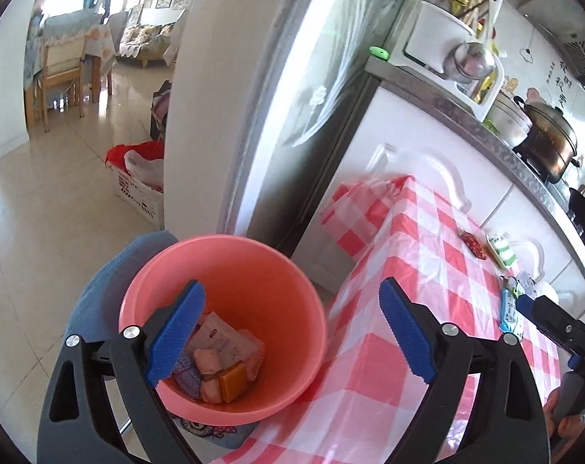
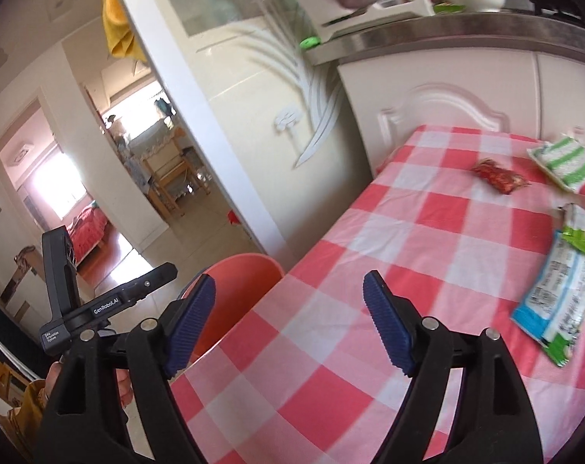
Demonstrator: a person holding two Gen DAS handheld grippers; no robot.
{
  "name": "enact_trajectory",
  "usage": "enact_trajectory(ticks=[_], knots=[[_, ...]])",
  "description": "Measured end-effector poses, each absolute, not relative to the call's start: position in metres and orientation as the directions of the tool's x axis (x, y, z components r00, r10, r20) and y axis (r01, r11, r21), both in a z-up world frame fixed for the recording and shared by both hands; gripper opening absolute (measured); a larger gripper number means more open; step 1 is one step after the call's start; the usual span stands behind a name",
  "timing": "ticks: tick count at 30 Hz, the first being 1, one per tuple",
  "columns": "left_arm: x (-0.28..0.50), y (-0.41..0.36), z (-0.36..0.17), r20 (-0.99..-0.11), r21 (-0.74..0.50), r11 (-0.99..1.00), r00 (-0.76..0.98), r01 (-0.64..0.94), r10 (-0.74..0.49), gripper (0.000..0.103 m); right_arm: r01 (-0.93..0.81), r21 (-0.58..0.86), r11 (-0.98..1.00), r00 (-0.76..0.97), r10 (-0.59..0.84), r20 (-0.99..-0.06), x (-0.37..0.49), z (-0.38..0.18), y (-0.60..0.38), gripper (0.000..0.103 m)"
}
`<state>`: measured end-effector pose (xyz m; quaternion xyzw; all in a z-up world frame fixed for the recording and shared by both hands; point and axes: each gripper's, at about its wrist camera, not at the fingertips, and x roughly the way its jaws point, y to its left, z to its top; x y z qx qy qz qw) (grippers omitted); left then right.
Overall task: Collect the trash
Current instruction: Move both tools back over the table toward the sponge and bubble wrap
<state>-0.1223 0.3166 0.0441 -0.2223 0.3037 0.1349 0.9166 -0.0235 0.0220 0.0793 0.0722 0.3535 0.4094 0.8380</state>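
Note:
A pink plastic bin [image 1: 254, 270] stands beside the table, holding several wrappers and small packets [image 1: 223, 352]. My left gripper [image 1: 288, 332] hangs open above the bin's rim, with nothing between its blue pads. My right gripper [image 2: 288, 321] is open over the checked tablecloth [image 2: 428, 232], empty too; the bin's rim [image 2: 246, 270] shows just behind its left finger. On the cloth lie a red wrapper [image 2: 499, 176], a green-striped white packet [image 2: 567, 162] and a blue-and-green wrapper [image 2: 559, 290]. The same pieces, the red wrapper [image 1: 474, 243] and striped packet [image 1: 501, 249], show far right in the left wrist view.
White kitchen cabinets [image 2: 447, 104] and a steel counter edge [image 1: 447, 104] with pots and a dish rack back the table. A sliding glass door [image 1: 312, 77] stands left of it. A box with bags [image 1: 137, 181] sits on the tiled floor. A blue stool [image 1: 110, 282] holds the bin.

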Motion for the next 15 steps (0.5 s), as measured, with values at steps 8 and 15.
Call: enact_trajectory(ticks=[8,15], knots=[[-0.097,0.268,0.065,-0.625,-0.289,0.908,0.778,-0.305,0.063,0.091,-0.538,0.447,0.715,0.534,0.699,-0.475,-0.014,0.089,-0.059,0.086],[-0.060,0.200,0.090,-0.601,-0.228,0.958,0.799,-0.175,0.003,0.091,-0.419,0.501,0.757,0.671,0.630,-0.391,0.004,0.102,-0.146,0.088]])
